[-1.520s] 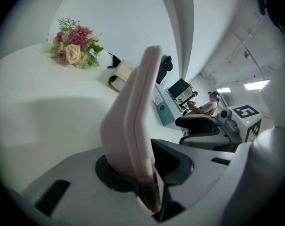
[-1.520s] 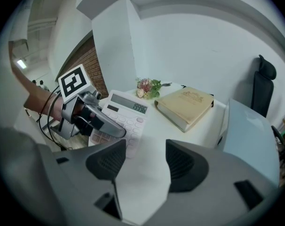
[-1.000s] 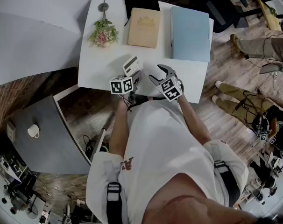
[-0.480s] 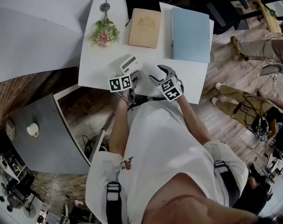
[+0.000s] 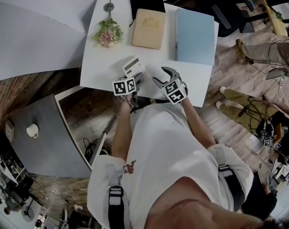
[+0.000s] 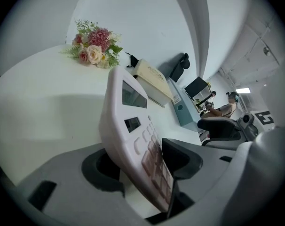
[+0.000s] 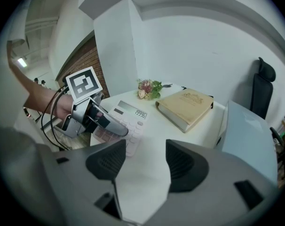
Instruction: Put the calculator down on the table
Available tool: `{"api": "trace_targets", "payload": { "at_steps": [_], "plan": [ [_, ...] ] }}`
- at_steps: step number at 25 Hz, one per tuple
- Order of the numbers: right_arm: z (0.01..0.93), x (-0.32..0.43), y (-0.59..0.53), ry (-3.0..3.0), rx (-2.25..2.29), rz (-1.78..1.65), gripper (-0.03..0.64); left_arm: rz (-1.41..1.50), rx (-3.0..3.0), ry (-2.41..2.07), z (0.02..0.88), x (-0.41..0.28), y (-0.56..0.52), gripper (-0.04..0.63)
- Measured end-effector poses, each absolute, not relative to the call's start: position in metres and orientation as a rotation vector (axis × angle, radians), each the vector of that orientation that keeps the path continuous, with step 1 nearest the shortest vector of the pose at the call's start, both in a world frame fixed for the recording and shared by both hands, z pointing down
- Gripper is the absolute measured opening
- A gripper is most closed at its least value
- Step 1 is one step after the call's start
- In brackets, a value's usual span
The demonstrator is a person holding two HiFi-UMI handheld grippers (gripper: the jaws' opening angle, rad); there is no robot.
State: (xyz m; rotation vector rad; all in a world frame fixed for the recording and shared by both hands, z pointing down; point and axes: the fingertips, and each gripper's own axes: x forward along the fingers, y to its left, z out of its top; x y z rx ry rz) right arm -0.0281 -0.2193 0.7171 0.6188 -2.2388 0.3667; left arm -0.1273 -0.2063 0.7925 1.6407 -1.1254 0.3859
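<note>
The white calculator [image 5: 133, 67] lies on the white table [image 5: 99, 66] near its front edge, display end pointing away from me. Its key end sits between the jaws of my left gripper [image 5: 135, 78], and those jaws are opening. In the left gripper view the calculator [image 6: 133, 126] stands slanted between the two pads. The right gripper view shows the calculator [image 7: 128, 117] flat on the tabletop, with one finger of the left gripper [image 7: 102, 121] over its keys. My right gripper [image 5: 164, 73] hovers just to the right, open and empty [image 7: 142, 161].
At the table's far side are a small bouquet [image 5: 105, 34], a beige book [image 5: 148, 28], a blue folder [image 5: 194, 28] and a black item [image 5: 145, 3]. A dark chair [image 7: 262, 86] stands beyond the table. A grey desk with a cup [image 5: 32, 130] is to the left.
The left gripper has shifted slightly and the calculator now lies a little flatter on the table. The right gripper has not moved.
</note>
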Motion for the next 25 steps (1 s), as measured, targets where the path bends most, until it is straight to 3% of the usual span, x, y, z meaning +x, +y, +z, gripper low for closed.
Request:
{"api": "trace_targets", "payload": {
  "at_steps": [25],
  "plan": [
    [0.711, -0.029, -0.209, -2.249, 0.630, 0.336, 0.272, 0.573, 1.707, -1.333, 0.797, -0.148, -0.189, 0.414]
  ]
}}
